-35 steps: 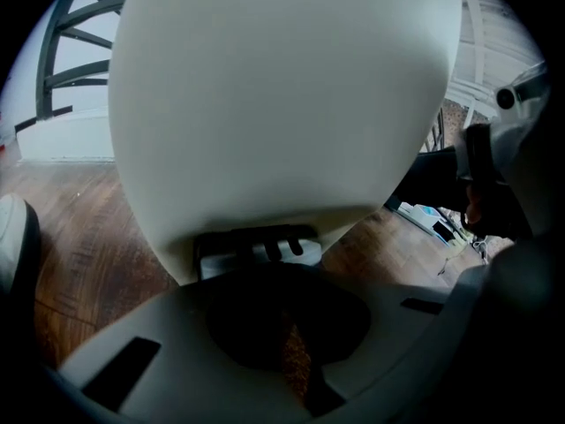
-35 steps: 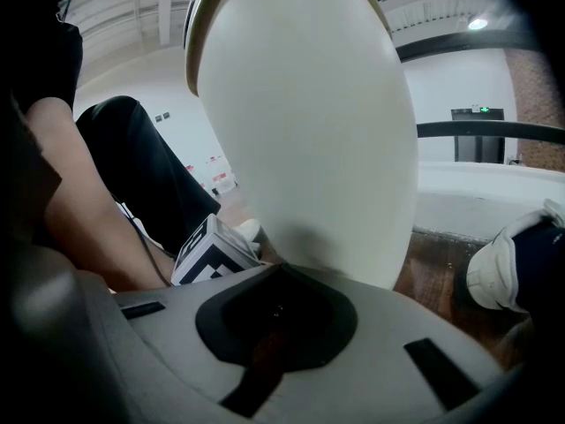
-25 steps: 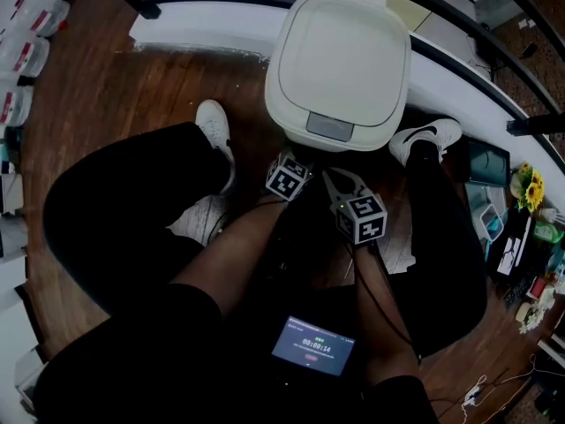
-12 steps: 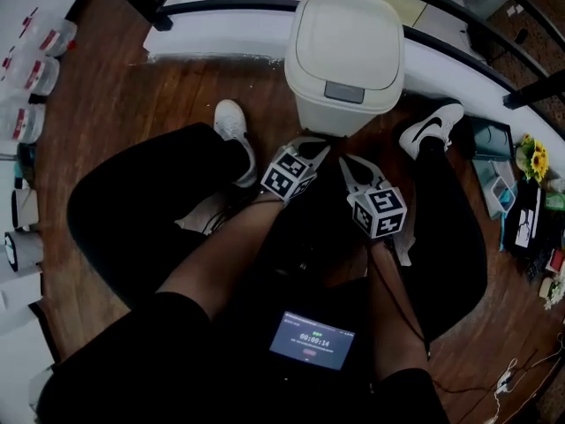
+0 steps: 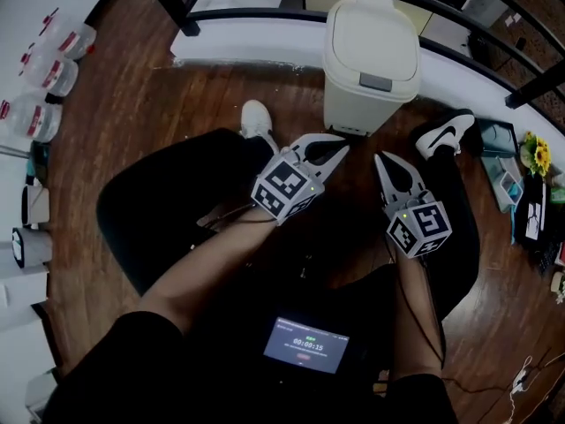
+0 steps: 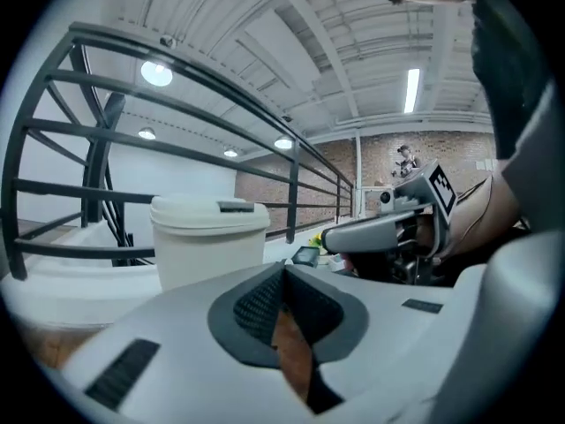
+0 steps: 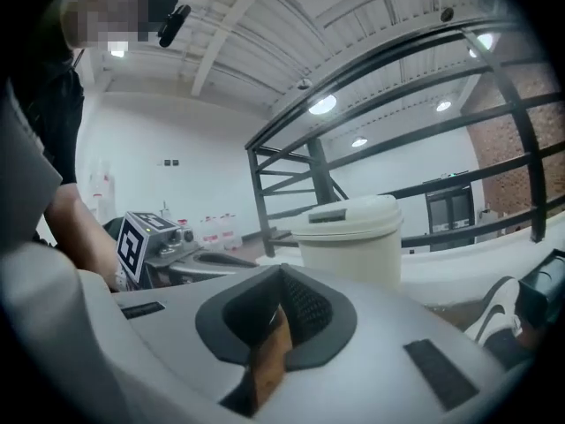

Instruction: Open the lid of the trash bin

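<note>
**Lid down on trash bin, nothing yet laid on it**

Cream plastic and closed, the trash bin stands on the wooden floor, backed against a white kerb under a black railing. It sits roughly between the seated person's white sneakers. A grey press-tab is set in the lid's front edge, facing the person.

The thin moulded shell suggests a light, smooth bin that may skid or rock back if shoved. The lid looks stiff and is probably hinged at the rear. The likeliest hold is the grey press-tab, pushed downward, or the lid's front lip, lifted from beneath.

The left hand-held gripper and the right hand-held gripper hover near the bin's front, clear of it. Each has its jaws pressed together with nothing between them.
</note>
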